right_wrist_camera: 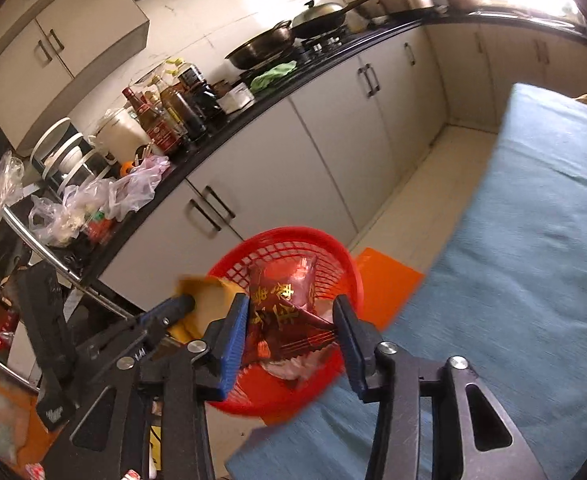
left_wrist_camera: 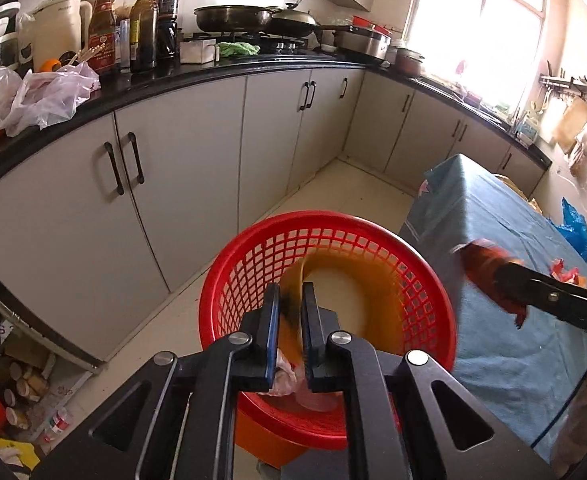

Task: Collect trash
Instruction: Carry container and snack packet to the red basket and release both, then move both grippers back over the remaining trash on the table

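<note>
A red mesh basket [left_wrist_camera: 421, 280] stands on the floor beside the blue-covered table; it also shows in the right wrist view [right_wrist_camera: 333, 248]. My left gripper [left_wrist_camera: 291, 300] is shut on a curled yellow-orange wrapper [left_wrist_camera: 369, 300] held over the basket. My right gripper [right_wrist_camera: 291, 320] holds a red wrapper with gold characters [right_wrist_camera: 283, 300] over the basket; its jaws stand wide, the wrapper caught between them. In the left wrist view the right gripper [left_wrist_camera: 489, 272] comes in from the right with the red wrapper [left_wrist_camera: 481, 264]. Crumpled pale trash [left_wrist_camera: 285, 376] lies in the basket.
The blue-covered table [right_wrist_camera: 533, 260] fills the right, with a scrap of red wrapper [left_wrist_camera: 563, 270] on it. Grey cabinets [left_wrist_camera: 181, 168] under a black counter with bottles, pans and plastic bags [left_wrist_camera: 49, 96] run along the left. An orange stool [right_wrist_camera: 389, 280] sits under the basket.
</note>
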A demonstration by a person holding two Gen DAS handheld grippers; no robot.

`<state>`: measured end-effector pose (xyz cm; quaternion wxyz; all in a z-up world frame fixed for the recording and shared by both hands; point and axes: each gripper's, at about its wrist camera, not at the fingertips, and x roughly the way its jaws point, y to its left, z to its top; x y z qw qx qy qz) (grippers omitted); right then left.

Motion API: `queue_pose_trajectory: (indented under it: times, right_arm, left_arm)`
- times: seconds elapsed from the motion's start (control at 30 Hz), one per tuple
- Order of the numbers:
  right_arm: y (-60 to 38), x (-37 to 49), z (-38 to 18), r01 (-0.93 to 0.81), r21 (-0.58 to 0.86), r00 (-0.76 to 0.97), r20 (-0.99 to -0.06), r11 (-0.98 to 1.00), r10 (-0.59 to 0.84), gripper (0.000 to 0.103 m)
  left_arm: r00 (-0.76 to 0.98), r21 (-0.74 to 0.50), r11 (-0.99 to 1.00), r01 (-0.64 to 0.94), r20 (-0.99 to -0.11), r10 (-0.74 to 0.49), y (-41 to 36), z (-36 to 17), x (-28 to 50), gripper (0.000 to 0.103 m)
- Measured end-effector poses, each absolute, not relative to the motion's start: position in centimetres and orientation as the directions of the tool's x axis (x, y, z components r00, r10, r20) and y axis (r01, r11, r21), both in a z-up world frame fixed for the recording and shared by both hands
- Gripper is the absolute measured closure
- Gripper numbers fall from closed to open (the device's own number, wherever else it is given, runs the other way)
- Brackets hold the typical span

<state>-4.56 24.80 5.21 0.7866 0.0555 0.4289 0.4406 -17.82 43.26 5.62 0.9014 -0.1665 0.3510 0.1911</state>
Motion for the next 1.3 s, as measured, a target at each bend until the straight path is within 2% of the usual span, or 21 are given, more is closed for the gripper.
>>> queue_pose_trajectory:
  times: [0.07, 0.13, 0.2, 0.33, 0.47, 0.7, 0.87, 0.93, 1.07, 1.3]
  right_arm:
    - [25.5, -4.3, 5.0, -0.643, 0.478, 0.233, -0.623, 0.598, 0.747, 0.053]
    - [25.8, -4.3, 4.8, -0.645, 0.473, 0.235, -0.624, 0.6, 0.745, 0.051]
    - [25.5, -4.4, 4.9, -0.648, 0.451, 0.253, -0.633, 0.614, 0.732, 0.051]
    - [23.5, -4.2, 4.8, -0.626, 0.444, 0.277, -0.643, 0.642, 0.714, 0.051]
    - [20.8, -4.4, 4.5, -0.594, 0.44, 0.309, -0.648, 0.673, 0.696, 0.05]
    - [14.7, -5.2, 4.5, -0.527, 0.437, 0.373, -0.651, 0.729, 0.661, 0.05]
    - [10.0, -5.7, 5.2, -0.493, 0.451, 0.416, -0.629, 0.744, 0.657, 0.05]
    - [8.4, -5.9, 5.4, -0.484, 0.452, 0.433, -0.621, 0.75, 0.653, 0.049]
    - [4.7, -5.9, 5.8, -0.458, 0.451, 0.47, -0.609, 0.766, 0.64, 0.048]
    - [-2.0, -4.9, 5.8, -0.389, 0.45, 0.53, -0.604, 0.804, 0.595, 0.047]
  left_arm:
    - [0.685, -0.178, 0.87, -0.46, -0.695, 0.22, 43.6, 5.6, -17.8, 0.082]
    - [0.693, -0.18, 0.869, -0.461, -0.685, 0.226, 43.5, 5.8, -17.9, 0.06]
    - [0.699, -0.168, 0.87, -0.463, -0.673, 0.242, 43.1, 6.1, -18.1, 0.053]
    - [0.704, -0.155, 0.875, -0.459, -0.665, 0.252, 42.2, 6.5, -18.4, 0.045]
    - [0.707, -0.158, 0.883, -0.441, -0.668, 0.234, 41.0, 6.9, -18.7, 0.044]
    - [0.715, -0.126, 0.906, -0.405, -0.661, 0.228, 37.7, 8.1, -19.2, 0.032]
    - [0.707, -0.113, 0.929, -0.353, -0.682, 0.186, 33.8, 8.7, -18.3, 0.025]
    - [0.709, -0.116, 0.939, -0.324, -0.687, 0.159, 32.2, 8.9, -18.0, 0.019]
    - [0.709, -0.137, 0.961, -0.24, -0.701, 0.077, 27.9, 9.1, -16.9, 0.018]
    - [0.699, -0.102, 0.983, -0.149, -0.715, 0.032, 20.9, 9.3, -13.7, 0.018]
